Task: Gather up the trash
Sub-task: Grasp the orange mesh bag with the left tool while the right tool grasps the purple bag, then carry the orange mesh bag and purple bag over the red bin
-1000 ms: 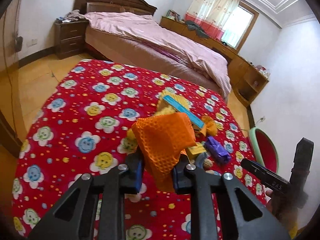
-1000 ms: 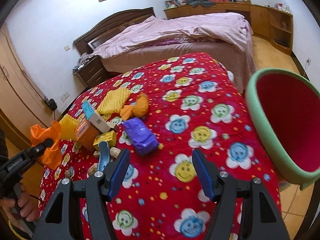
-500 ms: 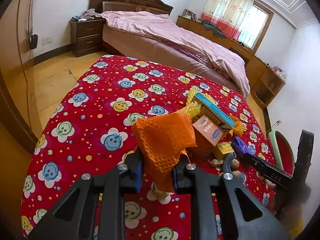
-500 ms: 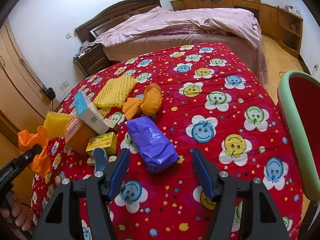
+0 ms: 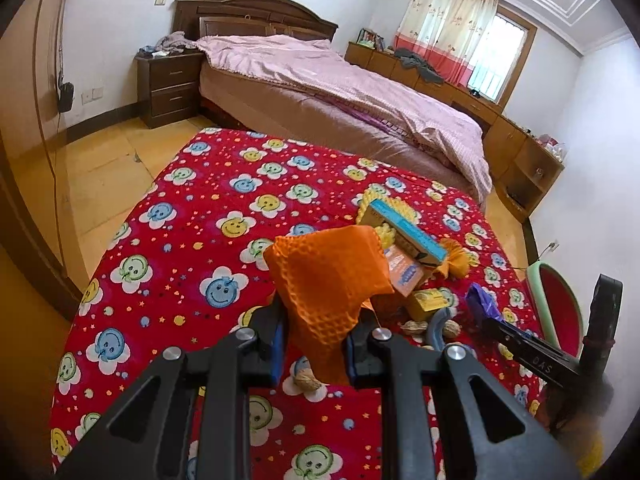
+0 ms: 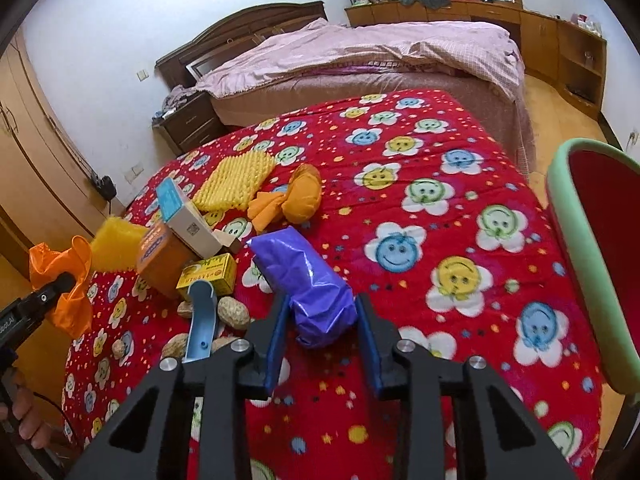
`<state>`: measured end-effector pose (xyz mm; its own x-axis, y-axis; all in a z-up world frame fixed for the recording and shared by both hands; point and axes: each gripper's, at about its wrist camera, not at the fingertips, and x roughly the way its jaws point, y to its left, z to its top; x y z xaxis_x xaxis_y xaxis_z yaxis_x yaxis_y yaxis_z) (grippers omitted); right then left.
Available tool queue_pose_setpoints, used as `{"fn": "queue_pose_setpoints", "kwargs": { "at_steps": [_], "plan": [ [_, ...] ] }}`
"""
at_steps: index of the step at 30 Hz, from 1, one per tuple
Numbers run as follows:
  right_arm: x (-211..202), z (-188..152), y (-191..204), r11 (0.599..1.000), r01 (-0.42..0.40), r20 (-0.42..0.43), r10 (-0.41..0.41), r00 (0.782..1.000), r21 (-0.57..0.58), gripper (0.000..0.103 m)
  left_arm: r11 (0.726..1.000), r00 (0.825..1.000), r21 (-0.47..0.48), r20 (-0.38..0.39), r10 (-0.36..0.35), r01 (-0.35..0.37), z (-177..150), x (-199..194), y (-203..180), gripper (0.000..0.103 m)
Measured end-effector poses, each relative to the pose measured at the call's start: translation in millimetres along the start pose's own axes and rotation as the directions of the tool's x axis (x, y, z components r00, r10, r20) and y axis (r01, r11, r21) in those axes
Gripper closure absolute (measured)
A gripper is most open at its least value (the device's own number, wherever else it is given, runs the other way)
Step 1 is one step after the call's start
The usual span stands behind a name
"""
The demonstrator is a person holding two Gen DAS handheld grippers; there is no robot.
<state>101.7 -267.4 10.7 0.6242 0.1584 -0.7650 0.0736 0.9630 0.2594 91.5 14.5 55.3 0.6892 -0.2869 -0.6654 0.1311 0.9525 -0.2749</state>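
Two grippers are at work. Nearest, the right gripper (image 6: 322, 328) has just been closing, and its blue pads now flank the near end of the purple wrapper (image 6: 308, 276), touching or almost touching it. The left gripper (image 5: 314, 344) is clamped on a hanging piece of orange foam netting (image 5: 326, 280).

The wrapper looks slick and soft, and only its end is between the pads, so I judge it could squirm out when lifted. Peanut shells (image 6: 234, 314) and a blue curved plastic piece (image 6: 202, 320) lie just beside the left finger and could be knocked.

Beyond them sit a small yellow box (image 6: 208, 274), an orange carton (image 6: 162, 254), a blue-and-white box (image 6: 184, 220), yellow foam netting (image 6: 236, 178) and a crumpled orange bag (image 6: 298, 200), all on a red smiley-flower cloth (image 6: 420, 160). A red bin with a green rim (image 6: 576, 256) stands at the right. Farther back are a pink-covered bed (image 6: 380, 52), a nightstand (image 6: 188, 124) and a curtained window (image 5: 460, 52).
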Motion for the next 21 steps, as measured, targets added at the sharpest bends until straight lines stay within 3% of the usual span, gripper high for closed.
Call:
{"fn": "queue_pose_setpoints", "kwargs": {
  "at_steps": [21],
  "plan": [
    [-106.9,-23.8,-39.5,0.992,-0.008,0.188,-0.017,0.982,0.13,0.068,0.986,0.99,0.095,0.01,-0.138,0.136,5.1,-15.8,-66.5,0.081]
  ]
}}
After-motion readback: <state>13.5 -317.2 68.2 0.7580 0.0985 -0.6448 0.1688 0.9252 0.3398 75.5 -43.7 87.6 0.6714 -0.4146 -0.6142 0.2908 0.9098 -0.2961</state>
